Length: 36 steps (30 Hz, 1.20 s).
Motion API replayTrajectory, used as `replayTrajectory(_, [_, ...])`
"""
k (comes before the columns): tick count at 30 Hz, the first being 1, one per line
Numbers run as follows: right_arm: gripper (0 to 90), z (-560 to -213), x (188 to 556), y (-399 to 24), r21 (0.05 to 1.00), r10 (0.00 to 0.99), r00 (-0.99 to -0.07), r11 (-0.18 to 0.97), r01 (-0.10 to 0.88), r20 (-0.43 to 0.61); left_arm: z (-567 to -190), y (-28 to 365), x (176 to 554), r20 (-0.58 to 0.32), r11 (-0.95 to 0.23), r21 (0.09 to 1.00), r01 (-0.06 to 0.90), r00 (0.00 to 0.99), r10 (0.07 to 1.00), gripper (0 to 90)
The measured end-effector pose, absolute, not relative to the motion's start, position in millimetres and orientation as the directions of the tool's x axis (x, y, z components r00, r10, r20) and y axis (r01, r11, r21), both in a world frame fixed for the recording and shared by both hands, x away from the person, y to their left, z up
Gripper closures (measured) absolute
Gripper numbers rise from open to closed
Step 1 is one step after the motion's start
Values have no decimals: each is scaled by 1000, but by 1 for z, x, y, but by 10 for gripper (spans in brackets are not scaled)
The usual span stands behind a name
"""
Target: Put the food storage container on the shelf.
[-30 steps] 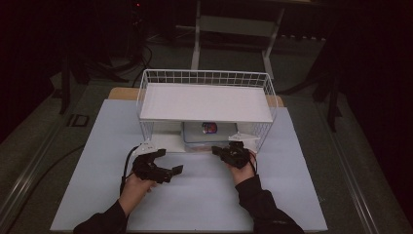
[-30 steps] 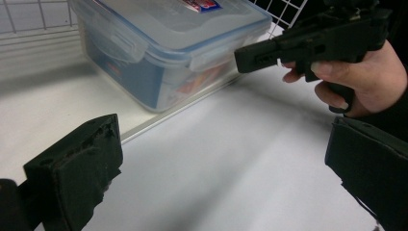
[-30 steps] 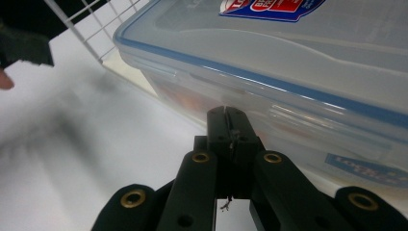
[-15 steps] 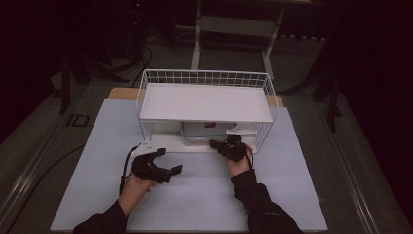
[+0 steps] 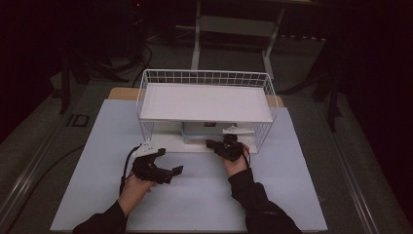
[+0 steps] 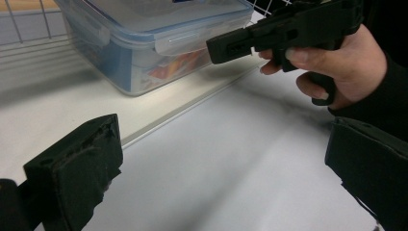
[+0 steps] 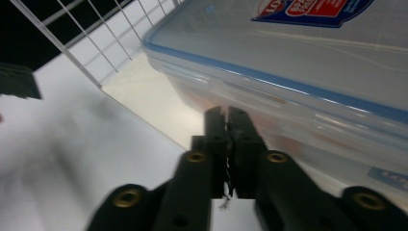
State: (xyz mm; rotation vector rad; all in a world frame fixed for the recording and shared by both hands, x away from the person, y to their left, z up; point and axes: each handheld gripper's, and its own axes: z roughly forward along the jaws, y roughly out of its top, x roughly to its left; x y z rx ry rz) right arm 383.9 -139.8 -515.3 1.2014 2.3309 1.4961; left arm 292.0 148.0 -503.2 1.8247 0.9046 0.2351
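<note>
white table (image 5: 195,204), wire shelf rack (image 5: 207,100), lidded box (image 6: 159,38) beneath

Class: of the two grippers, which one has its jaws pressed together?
The right gripper, near the clear container; its jaws meet. The left gripper has jaws wide apart.

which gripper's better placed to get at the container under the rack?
Right, probably. The right gripper, jaws shut, points at the plastic container under the wire rack. The left gripper, open, sits back on the table.
</note>
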Motion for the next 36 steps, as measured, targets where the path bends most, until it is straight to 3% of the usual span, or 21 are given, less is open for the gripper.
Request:
replayTrajectory(3, [749,-512,378,-140,818,662,-687,193,542,299,-503,148,291,-239,-181,864,469,699,674,0])
replayTrajectory(8, [504,-505,367,-141,838,661,-699,194,510,273,-501,147,289,-224,-192,866,462,702,677,0])
replayTrajectory(13, [412,-497,355,-147,848,668,-691,169,502,276,-501,147,287,-224,-191,866,461,701,677,0])
replayTrajectory(20, [199,-492,336,-162,867,648,-712,156,473,272,-498,149,281,-222,-189,871,454,704,674,0])
replayTrajectory(36, [175,-494,306,-198,883,652,-724,178,435,225,-497,158,270,-219,-176,877,447,697,683,0])
